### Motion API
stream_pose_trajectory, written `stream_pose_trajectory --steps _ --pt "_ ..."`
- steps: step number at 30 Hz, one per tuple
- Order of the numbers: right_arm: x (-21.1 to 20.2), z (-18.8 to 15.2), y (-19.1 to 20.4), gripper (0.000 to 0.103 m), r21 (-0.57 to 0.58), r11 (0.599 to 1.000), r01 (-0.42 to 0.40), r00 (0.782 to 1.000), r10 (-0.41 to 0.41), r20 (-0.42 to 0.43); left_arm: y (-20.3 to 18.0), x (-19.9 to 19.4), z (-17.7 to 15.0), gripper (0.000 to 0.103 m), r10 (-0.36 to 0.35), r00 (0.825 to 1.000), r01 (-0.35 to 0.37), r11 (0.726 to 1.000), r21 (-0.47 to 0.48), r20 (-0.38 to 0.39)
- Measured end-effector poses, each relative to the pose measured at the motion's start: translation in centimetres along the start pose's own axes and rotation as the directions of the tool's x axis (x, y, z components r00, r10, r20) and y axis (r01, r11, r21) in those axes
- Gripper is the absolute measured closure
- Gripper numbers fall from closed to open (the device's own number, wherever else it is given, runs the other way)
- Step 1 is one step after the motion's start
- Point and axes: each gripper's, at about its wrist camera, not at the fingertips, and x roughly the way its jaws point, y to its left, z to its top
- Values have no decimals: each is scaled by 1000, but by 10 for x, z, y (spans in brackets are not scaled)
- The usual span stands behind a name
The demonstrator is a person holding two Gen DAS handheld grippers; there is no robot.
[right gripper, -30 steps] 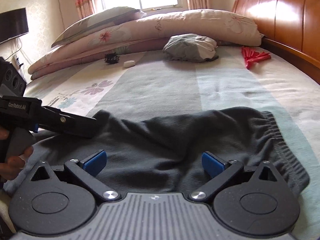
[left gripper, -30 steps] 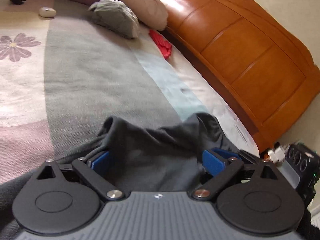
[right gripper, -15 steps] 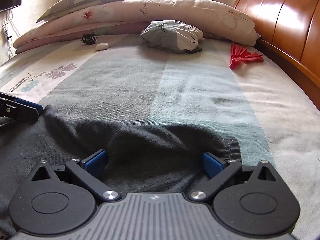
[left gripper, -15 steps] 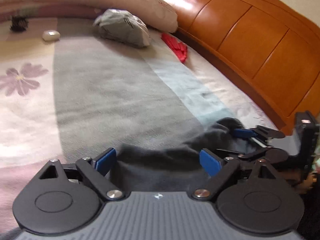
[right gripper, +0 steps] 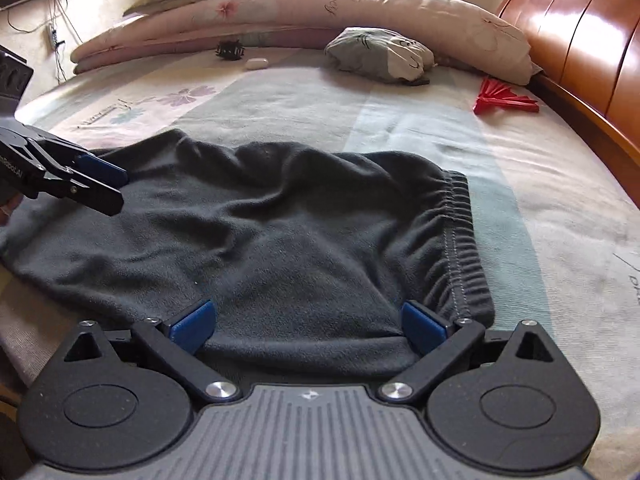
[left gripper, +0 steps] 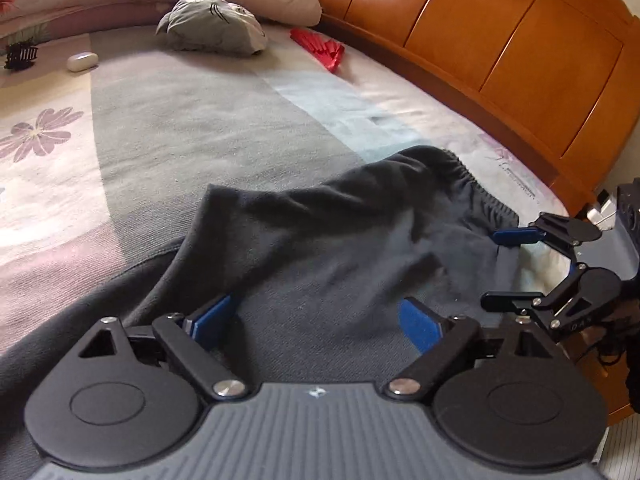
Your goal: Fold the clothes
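Dark grey trousers (left gripper: 340, 240) with an elastic waistband (right gripper: 456, 240) lie rumpled on the bed cover (left gripper: 200, 120). My left gripper (left gripper: 316, 320) hovers open over the cloth's left part, its blue pads wide apart. The right wrist view shows that left gripper (right gripper: 118, 190) at the garment's (right gripper: 280, 220) left corner. My right gripper (right gripper: 308, 320) is open above the near hem beside the waistband. In the left wrist view the right gripper (left gripper: 492, 268) stands at the waistband end, jaws apart. Neither gripper pinches cloth.
A wooden headboard (left gripper: 500, 40) runs along the right. A grey bundle with a cat face (right gripper: 380, 54), a red folding fan (right gripper: 504, 98), a white case (left gripper: 82, 61) and a black hair clip (left gripper: 20, 56) lie far back, before rolled quilts (right gripper: 320, 12).
Both grippers have rolled and drawn back, so more of the trousers shows ahead of them. The cloth lies flatter and wider. Both pairs of jaws stayed wide apart.
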Motion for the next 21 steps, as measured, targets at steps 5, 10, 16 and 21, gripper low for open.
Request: stream_pose_trajectory --steps 5,10,16,21 --pt "-2 3 6 0 20 1000 15 998 -16 60 -27 -5 8 12 -57 998 57 996 71 0" --pt "13 -8 -1 0 38 998 59 998 -60 30 -56 13 -18 12 12 996 5 980 200 -85" --pt "3 -23 0 0 54 996 66 995 -69 71 -61 6 0 7 -50 995 67 976 207 -89" --pt "6 -24 5 0 78 992 103 990 -110 92 -63 28 49 7 -187 982 188 975 116 -20"
